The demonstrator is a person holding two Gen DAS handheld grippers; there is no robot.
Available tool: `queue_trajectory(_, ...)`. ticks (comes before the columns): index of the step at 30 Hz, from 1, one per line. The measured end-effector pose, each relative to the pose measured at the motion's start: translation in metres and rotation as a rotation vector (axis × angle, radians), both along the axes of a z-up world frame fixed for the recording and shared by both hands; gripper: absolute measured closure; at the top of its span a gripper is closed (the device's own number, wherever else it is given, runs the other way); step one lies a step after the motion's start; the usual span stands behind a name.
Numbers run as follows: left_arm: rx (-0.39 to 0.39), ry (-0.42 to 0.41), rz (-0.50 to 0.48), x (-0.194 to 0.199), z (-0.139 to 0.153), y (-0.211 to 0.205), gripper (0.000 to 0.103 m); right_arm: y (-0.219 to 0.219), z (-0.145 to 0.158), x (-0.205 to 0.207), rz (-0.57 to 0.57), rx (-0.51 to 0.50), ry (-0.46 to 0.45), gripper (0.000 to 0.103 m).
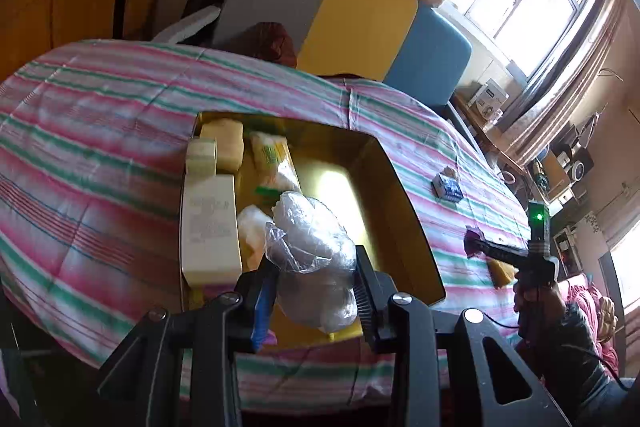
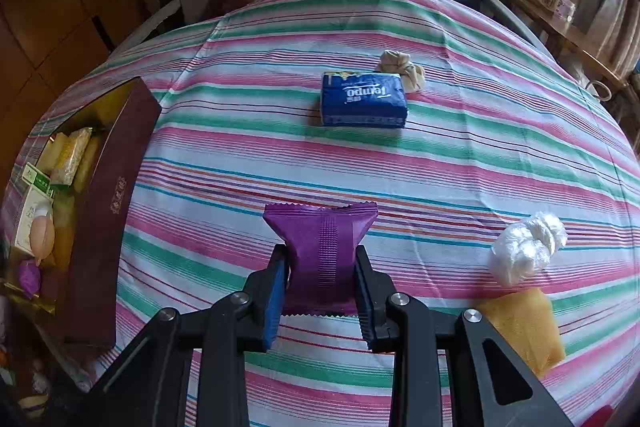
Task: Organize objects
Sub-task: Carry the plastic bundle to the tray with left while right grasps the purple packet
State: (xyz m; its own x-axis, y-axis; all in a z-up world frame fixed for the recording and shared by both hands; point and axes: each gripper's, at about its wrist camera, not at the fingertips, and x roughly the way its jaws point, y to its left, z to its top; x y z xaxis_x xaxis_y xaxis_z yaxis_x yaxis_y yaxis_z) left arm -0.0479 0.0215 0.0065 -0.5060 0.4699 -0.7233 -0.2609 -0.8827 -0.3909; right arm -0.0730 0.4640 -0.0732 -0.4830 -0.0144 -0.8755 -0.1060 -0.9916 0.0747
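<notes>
**Two grippers, each with something pinched**

The left gripper (image 1: 316, 287) has its jaws pressed on a crinkly clear plastic bag (image 1: 310, 255). The bag is soft and white inside. It hangs over the near end of the gold box (image 1: 404, 195), which lies open on the striped cloth (image 1: 100, 131). Inside the box, on the left, a tall cream bottle (image 1: 209, 223) lies flat. Farther back are a pale yellow block (image 1: 224, 143) and a yellow and white packet (image 1: 274, 163).

The right gripper (image 2: 320, 287) has its jaws pinching a purple packet (image 2: 322, 247) by its two sides. The packet has zigzag ends and it bends in the middle where the pads (image 2: 276, 291) squeeze it. Under it is the striped cloth.

To the right of the purple packet is a small ball of clear plastic (image 2: 528, 247). Just near that, closer in, lies an orange-yellow packet (image 2: 520, 327). Far back sits a blue tissue pack (image 2: 362, 99), with a crumpled beige thing (image 2: 404, 69) touching its far right corner. On the left is the box, with its dark red side (image 2: 108, 211) facing this way.
</notes>
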Motion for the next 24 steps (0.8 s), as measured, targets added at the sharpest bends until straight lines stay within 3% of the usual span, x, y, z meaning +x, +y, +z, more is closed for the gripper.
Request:
queue_trajectory(5, -0.033, -0.026, -0.101, 0.003, -0.016, 0.031, 0.068, -0.005, -0.001, 0.0, 0.015, 0.016, 0.002, 0.072)
queue_trajectory(11, -0.145, -0.09, -0.222, -0.006, -0.04, 0.075, 0.068, 0.0, 0.003, 0.002, -0.004, 0.006, 0.022, 0.072)
queue_trajectory(24, -0.259, -0.148, -0.238, -0.008, -0.069, 0.085, 0.063, -0.003, 0.004, -0.001, 0.02, 0.011, 0.032, 0.072)
